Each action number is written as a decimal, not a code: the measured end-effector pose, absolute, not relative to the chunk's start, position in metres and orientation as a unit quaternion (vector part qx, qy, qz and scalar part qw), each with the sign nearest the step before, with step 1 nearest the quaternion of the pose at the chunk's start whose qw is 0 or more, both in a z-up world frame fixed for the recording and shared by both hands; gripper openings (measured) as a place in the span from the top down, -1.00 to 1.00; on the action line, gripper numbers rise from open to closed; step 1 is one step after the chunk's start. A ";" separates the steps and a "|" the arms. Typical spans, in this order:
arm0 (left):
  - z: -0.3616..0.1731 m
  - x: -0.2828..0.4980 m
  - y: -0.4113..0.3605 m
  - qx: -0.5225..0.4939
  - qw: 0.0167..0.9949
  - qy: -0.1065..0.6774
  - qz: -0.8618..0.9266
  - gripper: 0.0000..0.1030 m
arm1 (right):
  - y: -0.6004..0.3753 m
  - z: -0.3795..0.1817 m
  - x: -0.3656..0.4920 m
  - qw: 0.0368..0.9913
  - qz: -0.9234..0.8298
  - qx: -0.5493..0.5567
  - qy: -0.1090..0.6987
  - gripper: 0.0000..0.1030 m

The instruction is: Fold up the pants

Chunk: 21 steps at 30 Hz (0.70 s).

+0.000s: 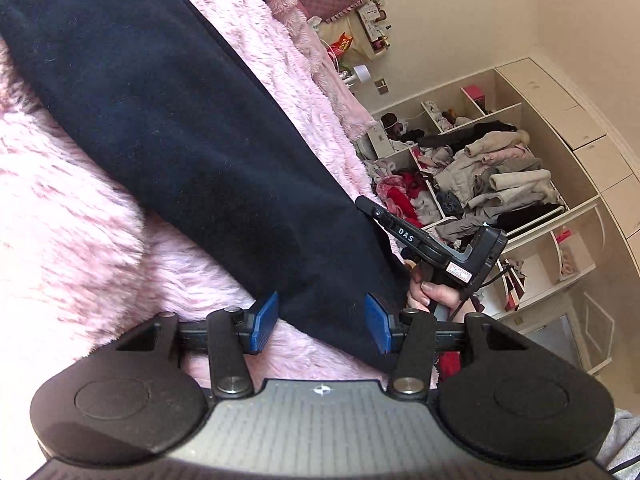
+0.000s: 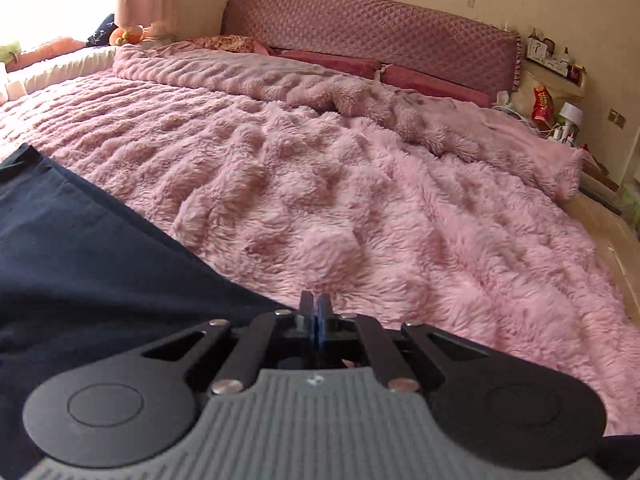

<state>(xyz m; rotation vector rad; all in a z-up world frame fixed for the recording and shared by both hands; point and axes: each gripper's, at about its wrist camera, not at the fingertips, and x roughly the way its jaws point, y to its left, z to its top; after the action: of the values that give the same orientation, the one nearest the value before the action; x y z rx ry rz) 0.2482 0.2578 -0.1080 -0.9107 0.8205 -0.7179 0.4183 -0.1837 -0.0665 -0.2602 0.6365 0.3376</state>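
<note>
Dark navy pants (image 1: 168, 120) of soft, matt, faintly napped cloth lie before me on a pink blanket (image 2: 360, 208) of long, shaggy plush, its pile ridged and tufted. My left tool (image 1: 322, 318) carries blue ribbed pads (image 1: 264, 316) that look like rubber or plastic, set on matt black plastic arms with bright metal rivets; its base is grey, ribbed and dull. My right tool (image 2: 318, 312) shows the same matt black links and shiny pins. The headboard (image 2: 368, 28) wears quilted mauve fabric with a slight sheen. The shelves (image 1: 532, 120) look smooth, painted cream board, heaped with soft, crumpled clothes (image 1: 492, 172).
</note>
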 end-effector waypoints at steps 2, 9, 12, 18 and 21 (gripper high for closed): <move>-0.106 0.248 0.258 -0.414 0.759 0.378 -0.332 -0.13 | -0.182 -0.069 0.424 0.930 0.130 -0.138 0.315 1.00; -0.093 0.253 0.264 -0.413 0.766 0.372 -0.324 -0.13 | -0.153 -0.037 0.430 0.920 0.251 -0.033 0.300 0.96; -0.093 0.249 0.283 -0.449 0.769 0.342 -0.300 -0.14 | -0.101 -0.032 0.435 0.897 0.325 -0.060 0.293 0.68; -0.121 0.252 0.325 -0.561 0.719 0.324 -0.252 -0.13 | -0.015 -0.052 0.451 0.838 0.415 -0.142 0.325 0.59; -0.138 0.252 0.343 -0.639 0.668 0.296 -0.241 -0.13 | 0.003 -0.063 0.460 0.813 0.441 -0.164 0.343 0.53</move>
<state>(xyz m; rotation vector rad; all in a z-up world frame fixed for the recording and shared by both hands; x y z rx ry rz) 0.2519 0.3425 -0.1380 -1.4416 0.6668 -0.5426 0.4600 0.0033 -0.0627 -0.3501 0.7316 0.9423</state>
